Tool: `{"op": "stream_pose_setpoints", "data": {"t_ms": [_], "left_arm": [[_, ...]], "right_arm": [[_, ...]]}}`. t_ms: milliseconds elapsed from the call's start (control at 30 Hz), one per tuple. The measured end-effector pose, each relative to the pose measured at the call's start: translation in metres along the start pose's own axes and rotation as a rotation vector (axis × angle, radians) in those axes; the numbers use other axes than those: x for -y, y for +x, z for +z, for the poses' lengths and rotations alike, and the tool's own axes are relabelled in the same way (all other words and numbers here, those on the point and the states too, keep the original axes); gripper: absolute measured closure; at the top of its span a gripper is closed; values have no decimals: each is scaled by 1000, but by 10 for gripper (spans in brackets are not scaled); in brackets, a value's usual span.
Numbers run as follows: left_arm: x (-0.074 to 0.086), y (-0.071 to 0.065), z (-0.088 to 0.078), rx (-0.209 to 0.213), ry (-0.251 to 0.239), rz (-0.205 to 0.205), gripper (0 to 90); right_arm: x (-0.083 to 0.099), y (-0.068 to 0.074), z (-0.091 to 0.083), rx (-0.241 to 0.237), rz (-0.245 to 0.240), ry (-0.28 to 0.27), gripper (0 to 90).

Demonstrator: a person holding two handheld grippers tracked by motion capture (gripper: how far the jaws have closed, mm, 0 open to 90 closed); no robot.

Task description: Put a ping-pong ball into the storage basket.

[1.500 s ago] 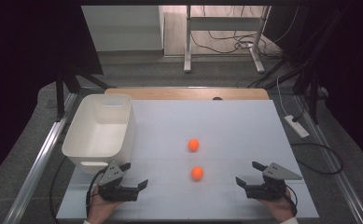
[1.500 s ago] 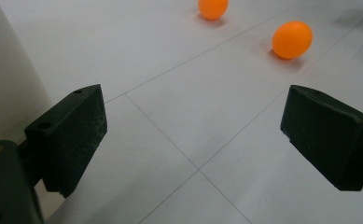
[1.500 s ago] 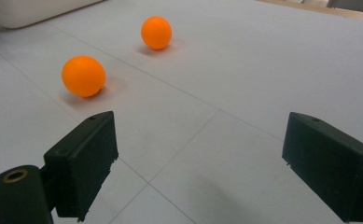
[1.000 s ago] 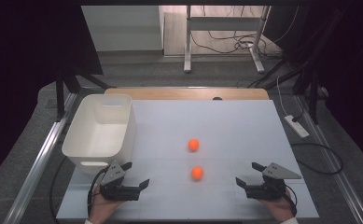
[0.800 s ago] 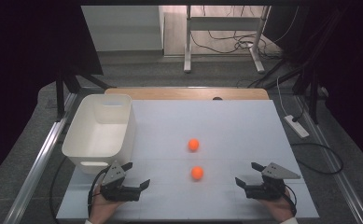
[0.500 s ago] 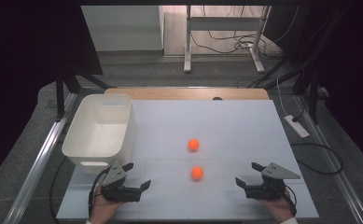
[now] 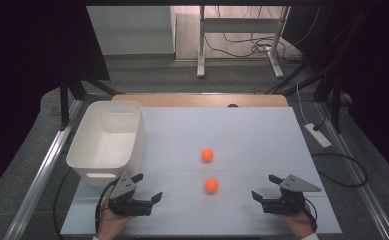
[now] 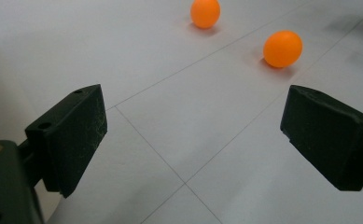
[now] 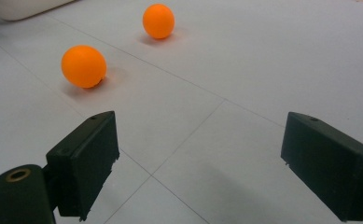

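Two orange balls lie on the white table (image 7: pixel 242 130): a near ball (image 7: pixel 211 185) (image 8: pixel 282 48) (image 9: pixel 83 66) and a far ball (image 7: pixel 207 155) (image 8: pixel 205 12) (image 9: pixel 158 21). My left gripper (image 7: pixel 147 189) (image 8: pixel 193 135) rests open near the front left edge, well left of the near ball, nothing between its fingers. At the front right, my right gripper (image 7: pixel 265 188) (image 9: pixel 198 158) also stands open and empty, right of the near ball. A white bin (image 7: pixel 107 142) sits at the table's left, just behind the left gripper.
A wooden strip (image 7: pixel 202 100) runs along the table's far edge. A power strip (image 7: pixel 318 135) with cable lies off the right side. Table legs and cables (image 7: pixel 242 40) stand on the floor beyond.
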State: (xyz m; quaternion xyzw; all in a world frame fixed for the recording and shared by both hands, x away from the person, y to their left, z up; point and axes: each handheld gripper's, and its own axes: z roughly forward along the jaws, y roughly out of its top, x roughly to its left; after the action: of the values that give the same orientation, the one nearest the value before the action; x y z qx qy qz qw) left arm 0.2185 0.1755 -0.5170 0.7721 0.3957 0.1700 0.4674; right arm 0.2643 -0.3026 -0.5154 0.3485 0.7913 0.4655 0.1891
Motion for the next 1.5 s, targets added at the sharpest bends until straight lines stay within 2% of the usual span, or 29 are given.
{"op": "stream_pose_setpoints", "data": {"t_ms": [267, 467, 733, 900, 1267, 1500], "left_arm": [[-13, -3, 2, -14, -2, -5, 80], [-19, -6, 4, -19, 16, -1, 81], [-26, -8, 9, -7, 13, -37, 81], [-31, -12, 11, -1, 26, -26, 81], [-42, -10, 15, 15, 17, -37, 82], [-50, -12, 24, 10, 34, -15, 82]], "right_arm": [[3, -2, -1, -5, 6, 1, 110], [2, -4, -1, -13, 8, -8, 112], [0, -2, 1, -34, -8, -19, 112], [0, -3, 2, -34, -7, -13, 112], [1, -3, 1, -25, -11, -14, 112], [0, -3, 0, -22, -12, -23, 115]]}}
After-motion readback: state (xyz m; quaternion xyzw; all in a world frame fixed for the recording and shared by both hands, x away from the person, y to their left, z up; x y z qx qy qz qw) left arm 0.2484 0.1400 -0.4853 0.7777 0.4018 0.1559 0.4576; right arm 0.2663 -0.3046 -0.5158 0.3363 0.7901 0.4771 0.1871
